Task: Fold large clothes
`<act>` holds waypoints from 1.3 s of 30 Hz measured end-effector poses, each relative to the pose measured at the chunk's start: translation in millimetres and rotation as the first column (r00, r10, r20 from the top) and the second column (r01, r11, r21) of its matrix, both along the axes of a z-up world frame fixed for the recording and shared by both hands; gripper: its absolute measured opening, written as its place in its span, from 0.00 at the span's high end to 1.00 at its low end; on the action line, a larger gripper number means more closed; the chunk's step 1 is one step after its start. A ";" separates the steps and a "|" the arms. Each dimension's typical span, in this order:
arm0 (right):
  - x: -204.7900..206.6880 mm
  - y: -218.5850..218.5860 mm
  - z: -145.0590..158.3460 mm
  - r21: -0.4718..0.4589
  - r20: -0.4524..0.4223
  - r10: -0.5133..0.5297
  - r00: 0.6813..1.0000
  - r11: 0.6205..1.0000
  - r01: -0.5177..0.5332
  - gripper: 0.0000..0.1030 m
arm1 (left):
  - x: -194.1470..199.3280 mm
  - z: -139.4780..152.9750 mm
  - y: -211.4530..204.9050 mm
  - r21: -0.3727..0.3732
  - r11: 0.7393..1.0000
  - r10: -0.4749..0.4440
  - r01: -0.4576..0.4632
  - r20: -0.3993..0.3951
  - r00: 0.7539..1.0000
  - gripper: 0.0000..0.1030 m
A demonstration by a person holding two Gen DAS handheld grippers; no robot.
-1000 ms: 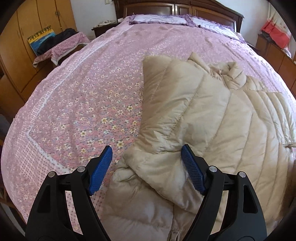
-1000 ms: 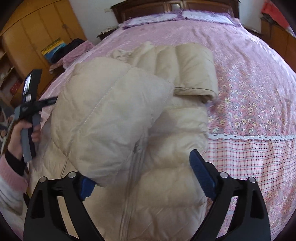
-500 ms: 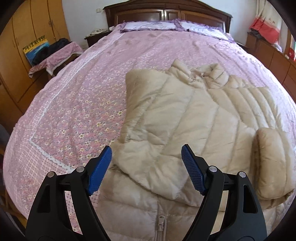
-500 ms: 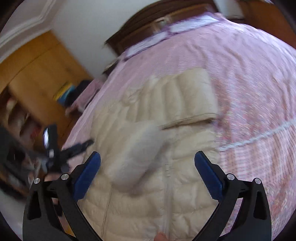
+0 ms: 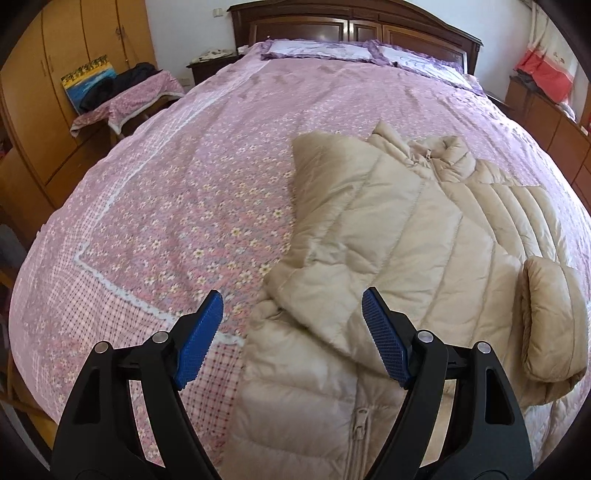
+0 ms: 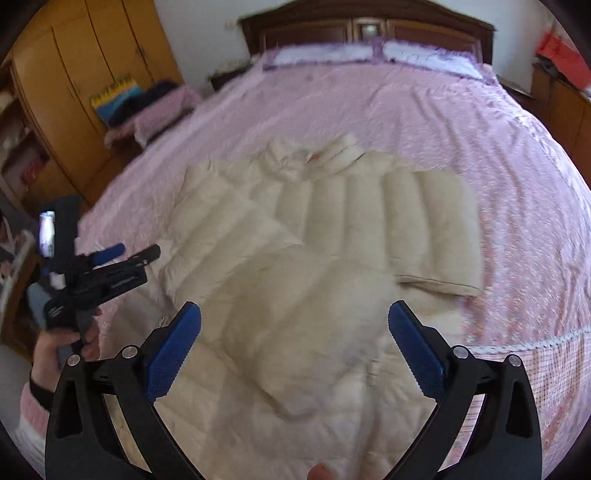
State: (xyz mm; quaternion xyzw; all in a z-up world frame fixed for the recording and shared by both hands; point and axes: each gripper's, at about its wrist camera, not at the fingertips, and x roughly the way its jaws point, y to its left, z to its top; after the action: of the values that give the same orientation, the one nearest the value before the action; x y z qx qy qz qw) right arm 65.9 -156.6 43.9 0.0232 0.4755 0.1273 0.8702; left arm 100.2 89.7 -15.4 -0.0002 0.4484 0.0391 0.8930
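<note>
A beige quilted down jacket lies on the pink floral bedspread, front up, zipper toward me, both sleeves folded across the body. My left gripper is open and empty, hovering over the jacket's lower left edge. My right gripper is open and empty above the jacket, over the folded sleeve. The left gripper also shows in the right wrist view, held by a hand at the jacket's left side.
The wooden headboard and pillows are at the far end. A wardrobe and a cloth-covered stand with dark clothes are on the left. A low cabinet with red cloth is on the right.
My right gripper let go of the sleeve it carried, which now lies across the jacket front; the gripper rose and opened wide. My left gripper pulled back slightly toward the left.
</note>
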 end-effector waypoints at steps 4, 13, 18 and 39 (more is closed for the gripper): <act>22.3 26.9 -26.4 -0.103 -0.076 -0.054 0.996 0.994 0.046 0.05 | -3.8 -3.6 5.0 -0.017 1.000 0.013 -0.014 -0.012 1.000 0.25; 45.8 22.1 -86.6 -0.090 -0.180 -0.093 0.979 0.993 0.077 0.05 | -8.5 -10.0 13.5 -0.042 0.999 0.027 -0.028 -0.019 0.999 0.25; 41.8 15.8 -89.9 -0.079 -0.188 -0.065 0.980 0.996 0.051 0.12 | -4.7 -10.4 16.7 -0.057 0.998 0.035 -0.037 -0.020 0.999 0.25; 44.5 -35.6 27.2 0.034 0.030 0.000 1.000 0.999 -0.001 0.89 | 4.4 15.9 1.8 -0.033 0.999 0.007 -0.006 0.042 0.999 0.25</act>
State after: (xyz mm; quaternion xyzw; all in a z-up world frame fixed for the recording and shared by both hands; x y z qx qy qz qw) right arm 110.4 -192.3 71.1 0.0362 0.4600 0.1359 0.8767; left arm 104.6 91.5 0.5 -0.0172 0.4302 0.0345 0.9019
